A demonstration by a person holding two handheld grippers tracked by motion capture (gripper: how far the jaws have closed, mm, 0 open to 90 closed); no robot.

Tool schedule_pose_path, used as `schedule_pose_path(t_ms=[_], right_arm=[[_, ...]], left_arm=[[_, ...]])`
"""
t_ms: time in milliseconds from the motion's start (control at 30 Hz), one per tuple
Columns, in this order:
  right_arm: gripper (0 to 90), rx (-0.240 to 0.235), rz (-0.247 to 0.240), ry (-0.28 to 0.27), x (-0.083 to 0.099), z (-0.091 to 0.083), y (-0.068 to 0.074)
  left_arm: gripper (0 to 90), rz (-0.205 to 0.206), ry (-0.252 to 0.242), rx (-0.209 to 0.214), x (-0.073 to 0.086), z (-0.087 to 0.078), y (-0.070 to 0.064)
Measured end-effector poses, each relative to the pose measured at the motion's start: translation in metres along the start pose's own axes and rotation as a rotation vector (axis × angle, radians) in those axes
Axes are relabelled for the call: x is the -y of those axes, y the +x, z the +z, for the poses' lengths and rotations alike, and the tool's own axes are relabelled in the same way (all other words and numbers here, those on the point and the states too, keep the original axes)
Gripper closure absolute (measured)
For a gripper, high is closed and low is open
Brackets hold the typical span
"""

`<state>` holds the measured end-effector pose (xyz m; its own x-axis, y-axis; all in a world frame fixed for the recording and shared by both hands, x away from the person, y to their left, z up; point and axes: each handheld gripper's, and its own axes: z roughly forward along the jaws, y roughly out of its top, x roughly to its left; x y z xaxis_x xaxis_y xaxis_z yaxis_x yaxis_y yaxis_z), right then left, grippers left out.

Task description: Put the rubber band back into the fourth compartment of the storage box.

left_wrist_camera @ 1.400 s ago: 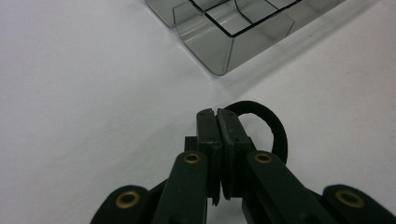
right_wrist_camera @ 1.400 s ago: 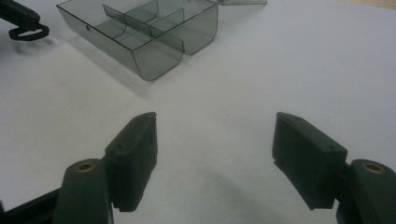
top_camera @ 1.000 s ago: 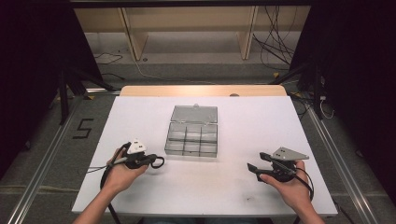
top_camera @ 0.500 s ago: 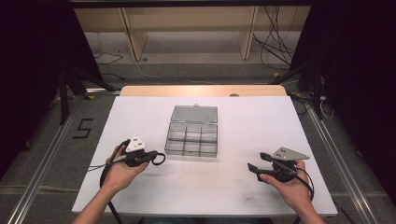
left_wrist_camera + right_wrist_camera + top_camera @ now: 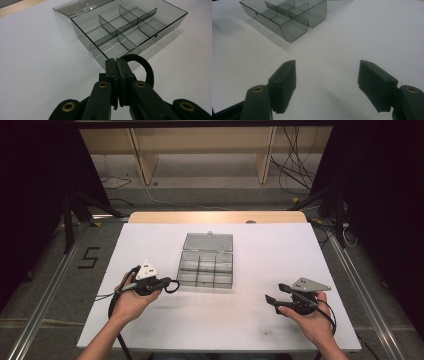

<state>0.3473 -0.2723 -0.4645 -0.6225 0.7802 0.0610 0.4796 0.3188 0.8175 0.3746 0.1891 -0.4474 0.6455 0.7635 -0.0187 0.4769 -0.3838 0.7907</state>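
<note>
A smoky clear plastic compartment box (image 5: 207, 265) lies at the table's middle with its lid (image 5: 208, 241) flipped open behind it. Its several compartments look empty in the left gripper view, where the box (image 5: 130, 27) fills the top. My left gripper (image 5: 167, 284) is shut on a black hair tie (image 5: 173, 285), just left of the box's front left corner; the hair tie (image 5: 143, 68) loops out to the right of the closed jaws (image 5: 117, 65). My right gripper (image 5: 274, 294) rests open near the front right, nothing between its fingers (image 5: 284, 80), well clear of the box (image 5: 287, 15).
The white table (image 5: 280, 250) has a wooden strip (image 5: 215, 217) along its far edge. Beyond it stand a wooden shelf frame (image 5: 200, 150) and loose cables (image 5: 295, 165) on the floor. A "5" mark (image 5: 90, 257) is on the floor at left.
My left gripper with the hair tie has edged slightly right toward the box. The right gripper has stayed put.
</note>
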Motion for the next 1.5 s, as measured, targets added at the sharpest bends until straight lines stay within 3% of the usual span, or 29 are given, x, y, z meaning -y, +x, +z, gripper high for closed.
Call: schedule_pose_path(t_ms=[833,1500], right_arm=[[31.9,-0.001,0.008,0.009,0.002,0.000,-0.001],[32.2,-0.003,0.008,0.010,0.002,-0.001,-0.002]], left_arm=[[88.2,0.009,-0.037,-0.012,-0.024,0.000,-0.003],[88.2,0.010,-0.037,-0.020,-0.037,0.006,-0.004]])
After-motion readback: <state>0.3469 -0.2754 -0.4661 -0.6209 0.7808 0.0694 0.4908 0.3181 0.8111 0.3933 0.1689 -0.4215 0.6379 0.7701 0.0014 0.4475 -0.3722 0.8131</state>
